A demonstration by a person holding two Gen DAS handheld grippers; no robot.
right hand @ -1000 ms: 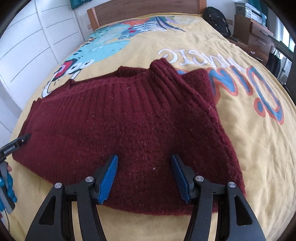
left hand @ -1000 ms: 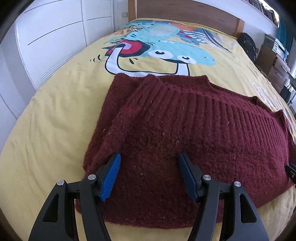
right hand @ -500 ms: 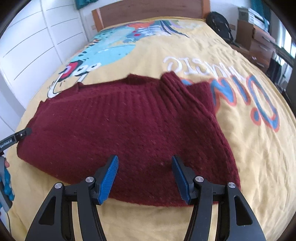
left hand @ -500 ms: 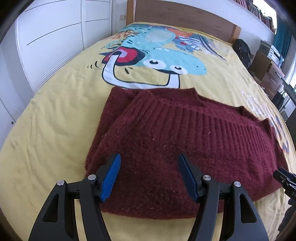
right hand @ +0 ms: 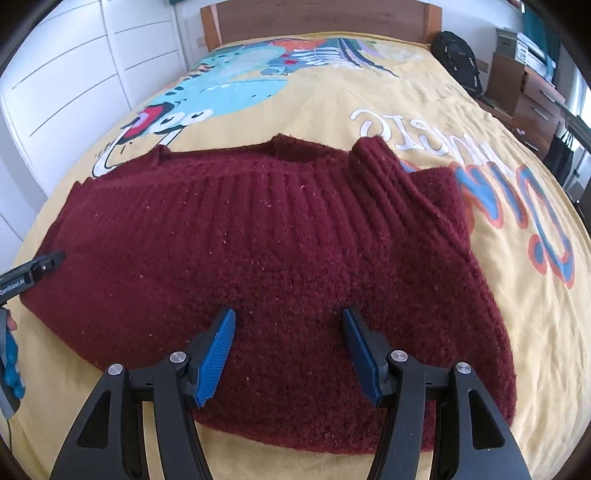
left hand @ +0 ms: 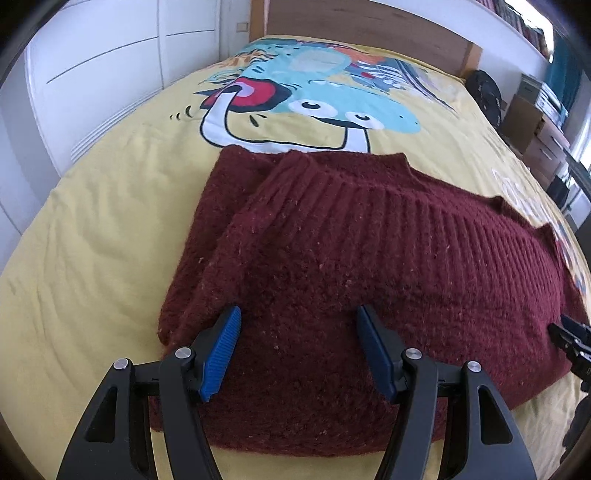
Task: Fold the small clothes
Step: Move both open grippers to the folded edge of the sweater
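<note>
A dark red knitted sweater (left hand: 351,258) lies folded on the yellow bedspread (left hand: 92,229), ribbed hem band across its top. It also shows in the right wrist view (right hand: 266,251), with a ribbed cuff (right hand: 380,170) folded over at the far right. My left gripper (left hand: 297,350) is open and empty, hovering over the sweater's near left edge. My right gripper (right hand: 288,350) is open and empty over the near right edge. The right gripper's tip (left hand: 570,338) shows at the right edge of the left wrist view, the left gripper's tip (right hand: 40,264) at the left edge of the right wrist view.
The bedspread (right hand: 443,110) carries a blue cartoon dinosaur (left hand: 332,103) and large lettering (right hand: 535,229). A wooden headboard (right hand: 314,22) stands at the far end. White wardrobe doors (left hand: 92,74) line the left. A black backpack (right hand: 458,62) and drawers (right hand: 535,96) stand at the right.
Both grippers pulled back and rose half a second ago, then came in lower over the sweater's near edge. The sweater has not moved. Both stay open.
</note>
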